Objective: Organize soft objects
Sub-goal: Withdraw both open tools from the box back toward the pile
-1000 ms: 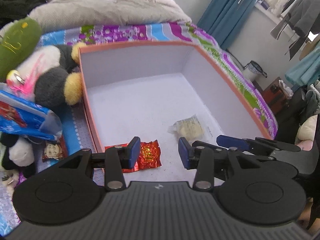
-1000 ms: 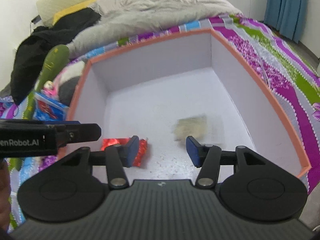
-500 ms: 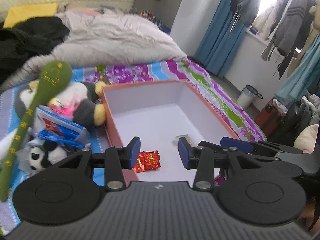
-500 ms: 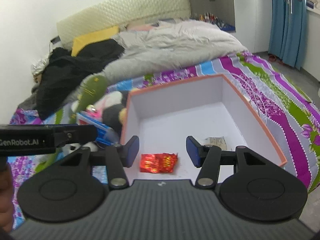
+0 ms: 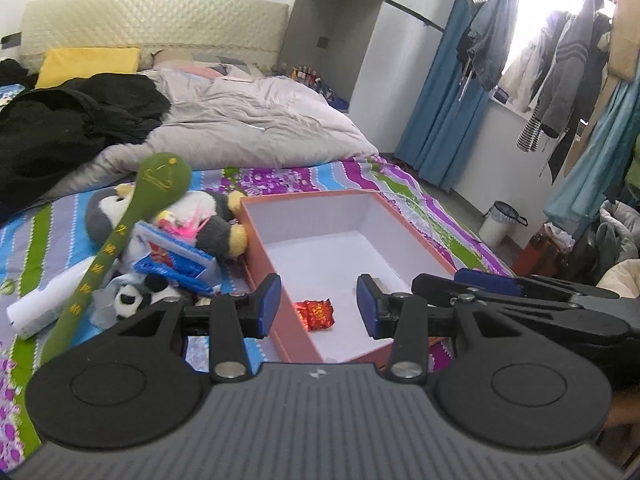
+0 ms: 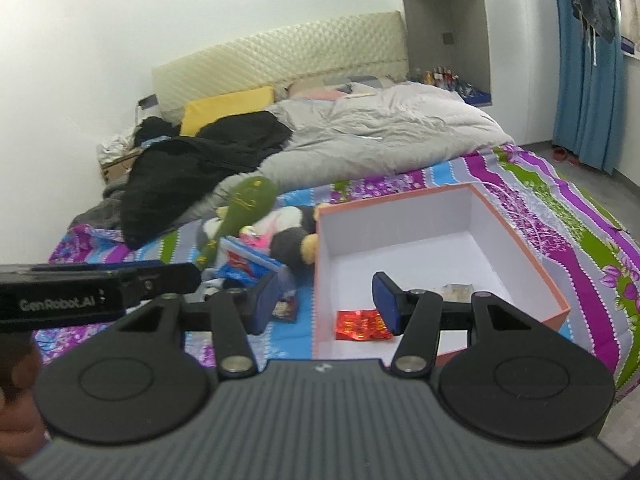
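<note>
An orange-rimmed white box (image 5: 264,246) (image 6: 516,232) lies on the striped bedspread. Inside it are a red foil packet (image 5: 314,314) (image 6: 360,325) and a pale packet (image 6: 456,291). Left of the box sits a pile of soft toys: a grey-and-white plush with yellow feet (image 5: 208,222) (image 6: 290,236), a long green plush (image 5: 132,224) (image 6: 248,200), a small panda (image 5: 134,298) and a blue packet (image 5: 176,260) (image 6: 250,262). My left gripper (image 5: 318,306) and right gripper (image 6: 324,302) hang well above the box's near end, both open with nothing between the fingers.
A white bottle (image 5: 48,300) lies at the pile's left. A grey duvet (image 5: 248,124) and black clothes (image 5: 64,128) cover the far half of the bed. Blue curtains (image 5: 452,120), hanging coats and a small bin (image 5: 498,224) stand to the right.
Both grippers have pulled back and risen from just over the box floor, so the whole box, the toy pile and the room come into view. Jaws kept the same width.
</note>
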The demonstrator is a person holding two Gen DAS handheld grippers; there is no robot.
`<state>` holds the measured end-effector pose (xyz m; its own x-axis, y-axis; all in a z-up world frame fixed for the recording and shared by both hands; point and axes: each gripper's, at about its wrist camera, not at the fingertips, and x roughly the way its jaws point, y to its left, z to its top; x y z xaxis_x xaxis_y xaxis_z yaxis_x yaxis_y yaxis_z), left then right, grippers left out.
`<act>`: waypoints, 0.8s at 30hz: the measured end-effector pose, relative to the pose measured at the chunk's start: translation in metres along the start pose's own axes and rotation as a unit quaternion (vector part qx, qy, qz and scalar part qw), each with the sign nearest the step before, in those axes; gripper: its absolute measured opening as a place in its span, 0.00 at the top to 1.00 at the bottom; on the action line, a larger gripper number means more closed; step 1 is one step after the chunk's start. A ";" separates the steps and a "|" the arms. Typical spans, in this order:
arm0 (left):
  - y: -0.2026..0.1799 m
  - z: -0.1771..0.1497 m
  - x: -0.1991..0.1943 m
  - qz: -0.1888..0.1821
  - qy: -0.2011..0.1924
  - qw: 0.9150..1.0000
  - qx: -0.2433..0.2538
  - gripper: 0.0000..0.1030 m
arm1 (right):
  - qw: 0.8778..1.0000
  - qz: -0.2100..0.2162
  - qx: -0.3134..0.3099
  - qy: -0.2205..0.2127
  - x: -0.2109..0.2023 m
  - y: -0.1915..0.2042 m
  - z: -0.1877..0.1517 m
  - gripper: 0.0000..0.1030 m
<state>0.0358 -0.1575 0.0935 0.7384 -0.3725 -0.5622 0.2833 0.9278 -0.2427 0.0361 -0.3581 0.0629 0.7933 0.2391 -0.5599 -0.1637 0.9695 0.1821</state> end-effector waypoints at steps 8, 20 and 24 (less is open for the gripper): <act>0.019 -0.030 -0.040 0.018 -0.008 1.000 -0.013 0.54 | 1.000 0.028 -0.008 0.000 -0.017 0.030 -0.023 0.47; 0.049 -0.074 -0.069 0.066 0.000 0.997 -0.041 0.54 | 0.998 0.057 -0.020 0.036 -0.019 0.060 -0.063 0.47; 0.056 -0.091 -0.074 0.082 0.001 0.995 -0.050 0.54 | 0.997 0.060 -0.024 0.048 -0.018 0.067 -0.074 0.47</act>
<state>-0.0591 -0.0795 0.0494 0.7683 -0.2161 -0.6025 0.0962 0.9696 -0.2251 -0.0323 -0.2938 0.0256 0.7074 0.3546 -0.6114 -0.2834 0.9348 0.2142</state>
